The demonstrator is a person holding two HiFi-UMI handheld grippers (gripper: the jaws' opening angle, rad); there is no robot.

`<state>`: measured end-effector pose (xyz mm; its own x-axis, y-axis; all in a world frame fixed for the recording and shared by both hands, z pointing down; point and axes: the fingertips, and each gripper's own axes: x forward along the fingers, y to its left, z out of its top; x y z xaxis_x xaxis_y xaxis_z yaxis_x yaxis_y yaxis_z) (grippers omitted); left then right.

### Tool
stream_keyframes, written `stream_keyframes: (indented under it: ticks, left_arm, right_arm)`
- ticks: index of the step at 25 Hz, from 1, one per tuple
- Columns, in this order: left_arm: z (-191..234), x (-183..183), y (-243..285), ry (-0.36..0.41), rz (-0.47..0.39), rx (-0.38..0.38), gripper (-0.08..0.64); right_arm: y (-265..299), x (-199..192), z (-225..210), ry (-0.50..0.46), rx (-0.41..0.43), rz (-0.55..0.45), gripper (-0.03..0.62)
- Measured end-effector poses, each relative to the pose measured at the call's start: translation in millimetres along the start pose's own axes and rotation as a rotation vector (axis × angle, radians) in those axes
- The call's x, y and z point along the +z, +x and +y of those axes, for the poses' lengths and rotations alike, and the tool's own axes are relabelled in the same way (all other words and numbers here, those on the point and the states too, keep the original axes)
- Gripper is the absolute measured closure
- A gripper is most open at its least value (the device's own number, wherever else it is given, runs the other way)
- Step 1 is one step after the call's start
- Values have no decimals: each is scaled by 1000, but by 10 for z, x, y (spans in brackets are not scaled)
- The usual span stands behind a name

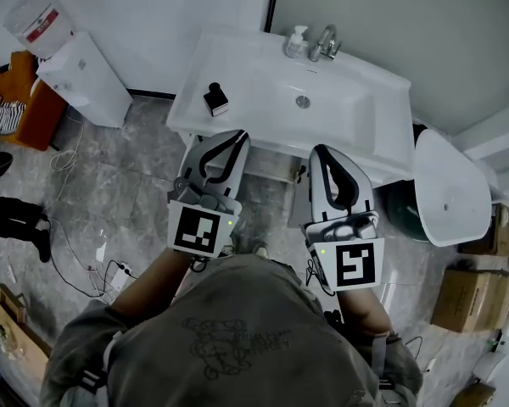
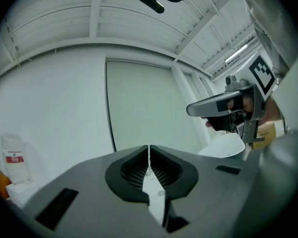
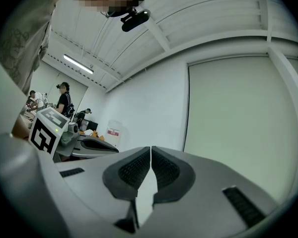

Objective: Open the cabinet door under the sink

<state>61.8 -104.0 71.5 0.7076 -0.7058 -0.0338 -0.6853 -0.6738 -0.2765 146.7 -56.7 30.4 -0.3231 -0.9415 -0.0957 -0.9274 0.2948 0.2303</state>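
Observation:
Seen from the head view, the white sink (image 1: 263,100) stands against the wall ahead of me. The cabinet beneath it is almost hidden by the basin; only a pale strip (image 1: 274,168) shows between the grippers. My left gripper (image 1: 231,139) points level at the sink's front edge, jaws shut and empty. My right gripper (image 1: 322,153) is held beside it, also shut with nothing in it. In the left gripper view the pads (image 2: 149,148) meet against the white wall. The right gripper view shows its pads (image 3: 151,149) closed together too.
A faucet (image 1: 325,43), a soap bottle (image 1: 296,42) and a small black object (image 1: 215,99) sit on the sink. A water dispenser (image 1: 81,79) stands at left, a white tub (image 1: 452,189) and cardboard boxes (image 1: 473,299) at right. Cables (image 1: 85,261) lie on the floor.

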Motion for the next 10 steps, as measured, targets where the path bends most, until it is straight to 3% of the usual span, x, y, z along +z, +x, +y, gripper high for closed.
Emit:
stream_keyframes:
  ticks: [6, 10]
  left_arm:
    - [25, 6, -21, -9, 3, 9, 534]
    - [48, 9, -47, -6, 0, 17, 534]
  right_arm:
    - [0, 28, 29, -11, 16, -13, 561]
    - [1, 65, 50, -30, -21, -23, 561]
